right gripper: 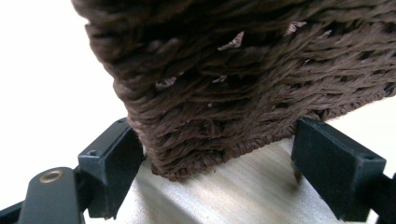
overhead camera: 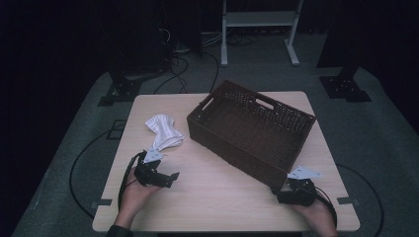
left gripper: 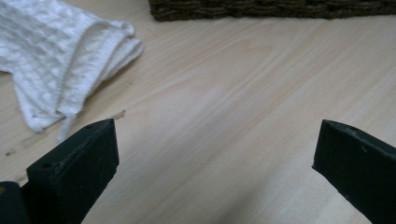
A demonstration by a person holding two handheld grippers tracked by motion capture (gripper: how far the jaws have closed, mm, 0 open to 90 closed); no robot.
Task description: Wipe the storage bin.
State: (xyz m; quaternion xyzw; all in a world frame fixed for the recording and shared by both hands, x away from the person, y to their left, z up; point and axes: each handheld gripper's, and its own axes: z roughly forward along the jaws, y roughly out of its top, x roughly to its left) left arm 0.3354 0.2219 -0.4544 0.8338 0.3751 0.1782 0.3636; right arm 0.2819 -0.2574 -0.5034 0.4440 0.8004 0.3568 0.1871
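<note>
A dark brown wicker basket (overhead camera: 232, 148) stands askew on the right half of the wooden table (overhead camera: 212, 202). My right gripper (overhead camera: 279, 192) is at its near corner, and in the right gripper view both jaws press on that woven corner (right gripper: 233, 70), so the right gripper (right gripper: 217, 140) is shut on it. A crumpled white waffle cloth (overhead camera: 162, 131) lies to the basket's left. My left gripper (overhead camera: 170, 178) hovers just in front of it, open and holding nothing. In the left gripper view the left gripper (left gripper: 215, 140) is over bare wood, with the cloth (left gripper: 60, 60) at upper left and the basket's base (left gripper: 271, 9) along the top.
Bare tabletop stretches between the two hands. The right hand sits near the table's front right edge. Behind the table, on the grey floor, are a white metal frame (overhead camera: 259, 19), black stand bases (overhead camera: 346, 89) and cables (overhead camera: 178, 64).
</note>
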